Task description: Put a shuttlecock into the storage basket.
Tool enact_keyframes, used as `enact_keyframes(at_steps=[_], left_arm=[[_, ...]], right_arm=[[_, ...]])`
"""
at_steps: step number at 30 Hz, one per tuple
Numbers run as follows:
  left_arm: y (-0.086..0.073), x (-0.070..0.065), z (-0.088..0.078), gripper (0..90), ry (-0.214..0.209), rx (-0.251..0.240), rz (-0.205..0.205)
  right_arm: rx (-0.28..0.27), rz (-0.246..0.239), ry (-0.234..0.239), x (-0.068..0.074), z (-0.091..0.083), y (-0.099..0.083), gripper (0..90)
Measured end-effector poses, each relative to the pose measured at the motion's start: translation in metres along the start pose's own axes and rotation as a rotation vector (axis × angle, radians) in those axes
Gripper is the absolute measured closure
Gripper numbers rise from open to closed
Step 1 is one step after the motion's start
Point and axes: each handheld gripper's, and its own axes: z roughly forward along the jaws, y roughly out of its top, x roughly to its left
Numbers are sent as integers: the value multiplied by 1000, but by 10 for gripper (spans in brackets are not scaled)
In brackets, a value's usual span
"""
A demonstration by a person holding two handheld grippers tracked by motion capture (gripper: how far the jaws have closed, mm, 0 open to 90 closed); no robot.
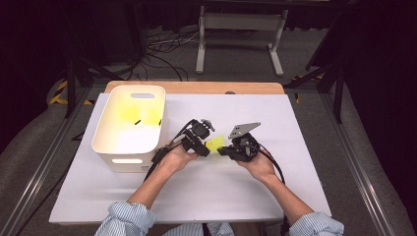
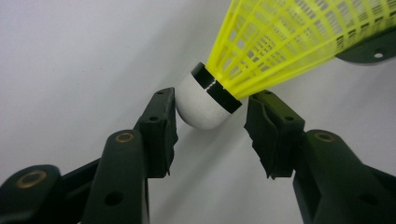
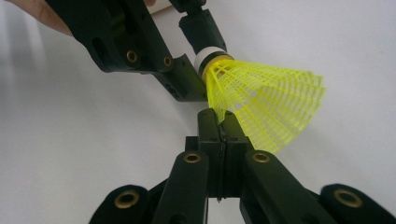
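A yellow plastic shuttlecock (image 1: 215, 145) with a white cork and a black band hangs over the white table between my two grippers. My right gripper (image 3: 219, 122) is shut on the edge of its mesh skirt (image 3: 271, 102), pinching it flat. My left gripper (image 2: 212, 105) has the cork (image 2: 198, 109) between its jaws. One pad (image 2: 163, 121) rests against the cork and the other pad (image 2: 266, 130) stands a little apart from it. In the high view the left gripper (image 1: 206, 146) and the right gripper (image 1: 225, 150) face each other near the table's middle.
A white bin (image 1: 129, 150) stands at the left of the table, close to my left hand, with several yellow shuttlecocks (image 1: 134, 116) inside. The white sheet (image 1: 196, 196) covers the table. Cables and a metal stand lie on the floor beyond the far edge.
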Motion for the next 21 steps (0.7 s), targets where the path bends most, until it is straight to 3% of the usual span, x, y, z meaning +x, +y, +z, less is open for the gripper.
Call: enact_keyframes(at_steps=[4,11,18,21], left_arm=[[0,0,1,461,-3,8,8],[0,-2,1,423,-28,0,29],[1,-4,2,434,-35,-3,57],[0,-4,1,481,-29,0,64]], right_arm=[[2,-2,13,0,-1,-1,900],[2,-12,60,-2,-3,1,900],[0,-14,82,-2,-2,2,900],[-1,-10,80,-3,-2,2,900]])
